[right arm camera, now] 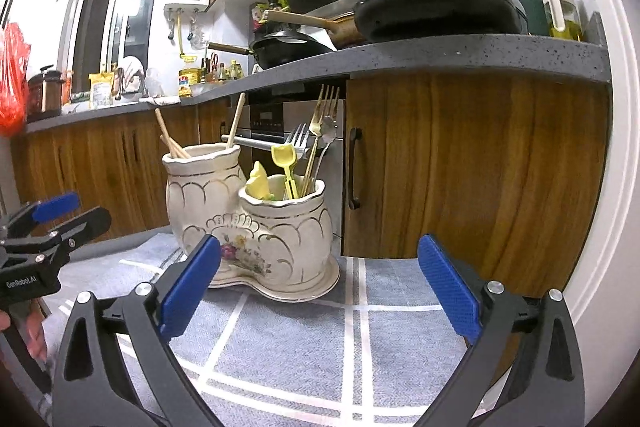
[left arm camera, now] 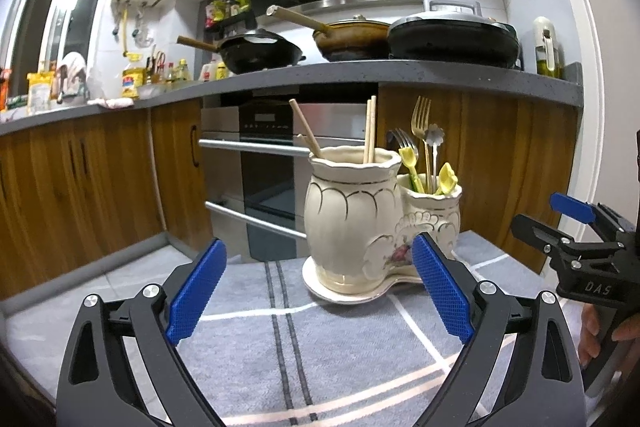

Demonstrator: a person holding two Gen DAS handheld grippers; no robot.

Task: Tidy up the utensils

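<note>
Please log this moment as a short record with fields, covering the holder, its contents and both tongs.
holder: cream ceramic two-pot utensil holder on a grey checked cloth
taller pot: wooden chopsticks
shorter pot: gold fork, silver fork, yellow plastic utensils
left tongs: open, empty, short of the holder
right tongs: open, empty, short of the holder

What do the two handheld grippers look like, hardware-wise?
Both match: the left gripper and right gripper have black linkage arms with silver pivot bolts and blue cross-hatched finger pads. White lettering marks the bodies: "DAS" on the right one, "GenRobot.AI" on the left. No cables visible. Bare fingers grip the handles.
</note>
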